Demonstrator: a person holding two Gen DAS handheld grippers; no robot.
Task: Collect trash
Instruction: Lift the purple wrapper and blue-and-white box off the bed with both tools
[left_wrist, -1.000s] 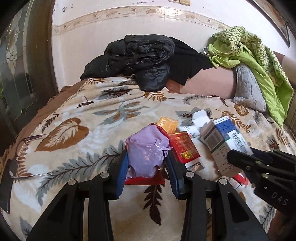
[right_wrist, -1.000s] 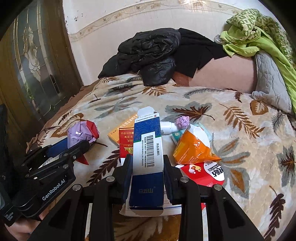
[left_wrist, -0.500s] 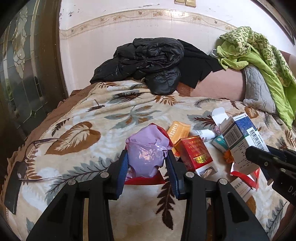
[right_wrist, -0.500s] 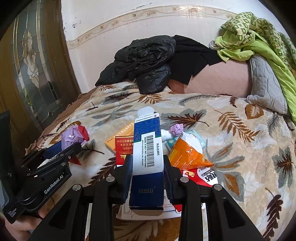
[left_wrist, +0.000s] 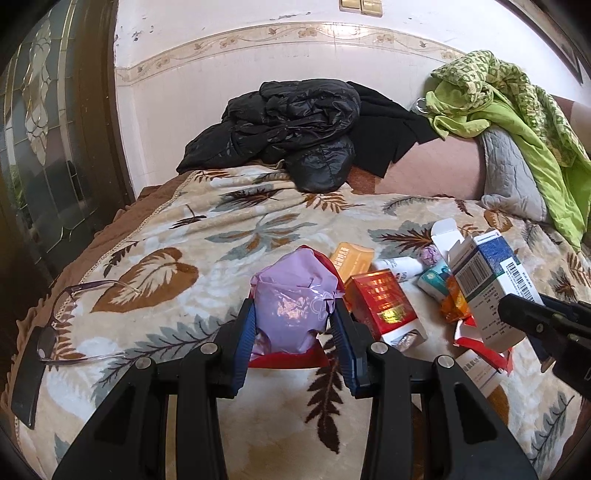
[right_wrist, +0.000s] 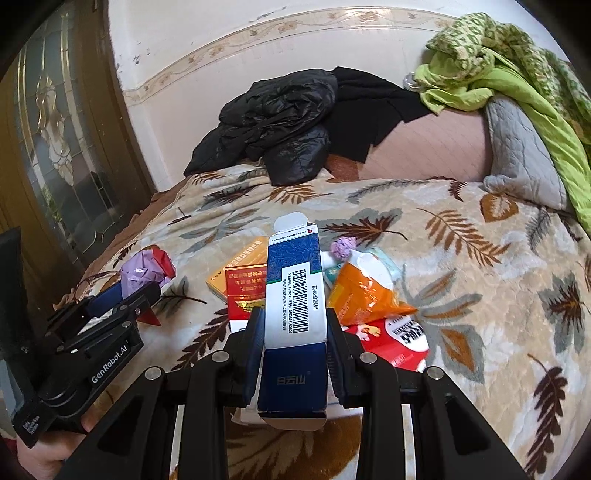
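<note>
My left gripper (left_wrist: 295, 325) is clamped on a crumpled lilac plastic bag (left_wrist: 293, 295) with a red wrapper (left_wrist: 288, 359) pinched under it, held just above the leaf-patterned blanket (left_wrist: 184, 236). My right gripper (right_wrist: 295, 343) is closed on an opened blue-and-white medicine carton (right_wrist: 295, 295), standing upright between the pads, flap open at the top. So both claws are loaded, and I judge this to be the carry step: two pieces picked, neither dropped anywhere yet. No bin or bag for the trash shows in either view, so the next move calls for swinging both hands away from the bed to wherever the rubbish goes, keeping the grip firm on that slippery bag.

Still lying on the blanket, near together, I count one red box (left_wrist: 384, 306), one orange-yellow box (left_wrist: 351, 258), one orange pouch (right_wrist: 364, 291), one red-and-white packet (right_wrist: 397, 341), one white tube (left_wrist: 399, 266), one small lilac wad (right_wrist: 343, 247), and a teal packet (left_wrist: 434, 280) half hidden. Well apart at the left edge lies one pair of glasses (left_wrist: 74, 317), beside a dark flat object I can't identify. That isn't trash, I'd say.
</note>
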